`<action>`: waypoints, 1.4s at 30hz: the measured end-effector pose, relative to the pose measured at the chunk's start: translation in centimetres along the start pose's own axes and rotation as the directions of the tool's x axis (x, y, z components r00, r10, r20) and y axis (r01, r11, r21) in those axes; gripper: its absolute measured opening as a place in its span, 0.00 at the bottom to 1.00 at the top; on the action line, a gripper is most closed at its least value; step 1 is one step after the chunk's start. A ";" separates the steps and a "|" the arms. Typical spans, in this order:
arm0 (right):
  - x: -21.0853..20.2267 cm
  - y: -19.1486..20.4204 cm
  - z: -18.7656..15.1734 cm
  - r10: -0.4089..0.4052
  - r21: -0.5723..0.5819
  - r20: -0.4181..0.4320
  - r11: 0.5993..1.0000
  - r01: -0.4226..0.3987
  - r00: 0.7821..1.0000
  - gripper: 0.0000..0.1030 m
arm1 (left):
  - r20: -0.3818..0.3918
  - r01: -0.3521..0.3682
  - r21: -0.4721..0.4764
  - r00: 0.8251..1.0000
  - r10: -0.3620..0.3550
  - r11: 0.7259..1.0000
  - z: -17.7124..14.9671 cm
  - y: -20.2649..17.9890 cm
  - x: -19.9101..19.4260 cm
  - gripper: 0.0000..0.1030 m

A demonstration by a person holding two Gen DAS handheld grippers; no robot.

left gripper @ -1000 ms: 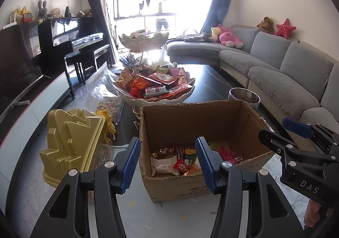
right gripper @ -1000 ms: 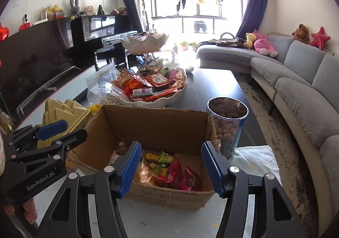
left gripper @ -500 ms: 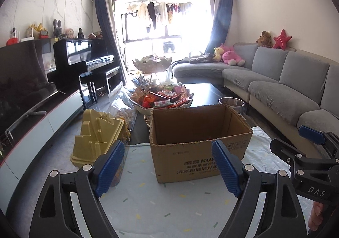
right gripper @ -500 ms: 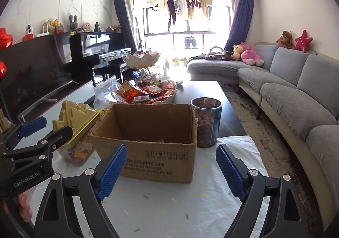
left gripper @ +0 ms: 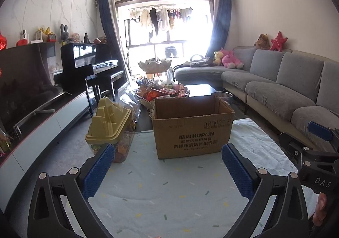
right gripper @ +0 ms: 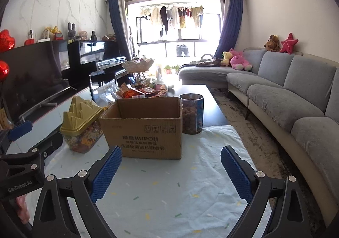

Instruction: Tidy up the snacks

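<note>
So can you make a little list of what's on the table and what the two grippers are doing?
box: cardboard box, open top, standing on the cloth
left of box: jar with a yellow lid
right of box: clear tub of round snacks
behind box: tray heaped with snack packs
left gripper: open, empty, short of the box
right gripper: open, empty, short of the box

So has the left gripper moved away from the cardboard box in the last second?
Yes. The left gripper has pulled back and up from the cardboard box, which now stands well beyond its open fingers.
</note>
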State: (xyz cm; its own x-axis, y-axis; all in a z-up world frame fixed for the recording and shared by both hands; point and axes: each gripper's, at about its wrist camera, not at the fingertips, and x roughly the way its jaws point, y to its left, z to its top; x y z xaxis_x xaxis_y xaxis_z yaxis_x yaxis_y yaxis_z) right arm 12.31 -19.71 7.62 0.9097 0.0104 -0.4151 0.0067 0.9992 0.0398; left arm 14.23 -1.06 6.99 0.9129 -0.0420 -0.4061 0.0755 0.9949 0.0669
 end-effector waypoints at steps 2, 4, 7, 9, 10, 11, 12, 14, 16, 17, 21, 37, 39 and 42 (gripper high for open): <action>-0.9 0.0 -0.6 -0.009 -0.003 0.002 1.000 0.009 1.000 0.94 | -0.003 0.002 -0.001 1.000 -0.002 1.000 -0.6 0.0 -0.9 1.00; -1.9 0.1 -1.2 -0.009 -0.005 0.003 1.000 0.009 1.000 0.94 | 0.003 -0.004 0.002 1.000 0.004 1.000 -1.1 -0.1 -1.7 1.00; -3.0 0.1 -2.0 -0.004 -0.007 0.006 1.000 0.004 1.000 0.94 | 0.009 -0.014 0.002 1.000 0.014 1.000 -1.7 -0.2 -3.0 1.00; -3.6 0.2 -2.5 -0.006 -0.014 0.008 1.000 0.006 1.000 0.94 | 0.015 -0.016 0.006 1.000 0.016 1.000 -2.2 -0.3 -3.8 1.00; -4.0 0.3 -2.7 -0.005 -0.016 0.008 1.000 0.005 1.000 0.94 | 0.017 -0.016 0.005 1.000 0.016 1.000 -2.3 -0.3 -4.1 1.00; -4.3 0.3 -2.9 -0.003 -0.018 0.006 1.000 0.003 1.000 0.94 | 0.018 -0.014 0.008 1.000 0.014 1.000 -2.5 -0.4 -4.5 1.00; -4.5 0.3 -3.1 0.000 -0.017 0.007 1.000 0.000 1.000 0.94 | 0.019 -0.014 0.011 1.000 0.014 1.000 -2.4 -0.4 -4.7 1.00; -5.0 0.3 -3.3 0.004 -0.016 0.010 1.000 -0.004 1.000 0.94 | 0.024 -0.016 0.012 1.000 0.015 1.000 -2.5 -0.5 -5.3 1.00; -5.5 0.3 -3.5 0.004 -0.014 0.017 1.000 -0.004 1.000 0.94 | 0.025 -0.014 0.009 1.000 0.014 1.000 -2.6 -0.5 -5.8 1.00; -5.7 0.3 -3.5 0.004 -0.014 0.017 1.000 -0.004 1.000 0.94 | 0.025 -0.011 0.007 1.000 0.011 1.000 -2.7 -0.5 -6.0 1.00; -6.3 0.3 -3.5 0.006 -0.021 0.030 1.000 -0.006 1.000 0.94 | 0.036 -0.015 0.004 0.999 0.015 1.000 -2.9 -0.4 -6.9 1.00; -7.4 0.8 -3.9 0.013 -0.028 0.045 1.000 -0.012 0.999 0.94 | 0.052 -0.025 -0.001 0.998 0.025 1.000 -3.0 -0.4 -7.9 1.00; -7.5 0.8 -3.9 0.011 -0.028 0.046 1.000 -0.010 0.999 0.94 | 0.051 -0.024 -0.003 0.998 0.024 1.000 -3.1 -0.3 -8.0 1.00; -7.5 0.8 -3.9 0.012 -0.028 0.047 1.000 -0.010 0.999 0.94 | 0.051 -0.025 -0.005 0.998 0.026 1.000 -3.1 -0.2 -8.2 1.00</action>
State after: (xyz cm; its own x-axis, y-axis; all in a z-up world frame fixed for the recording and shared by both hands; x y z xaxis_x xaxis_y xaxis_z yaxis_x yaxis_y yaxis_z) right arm 3.84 -18.84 7.22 0.9283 0.0203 -0.3712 -0.0145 0.9997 0.0182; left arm 5.47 -0.66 7.45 0.9337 -0.0211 -0.3574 0.0505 0.9961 0.0730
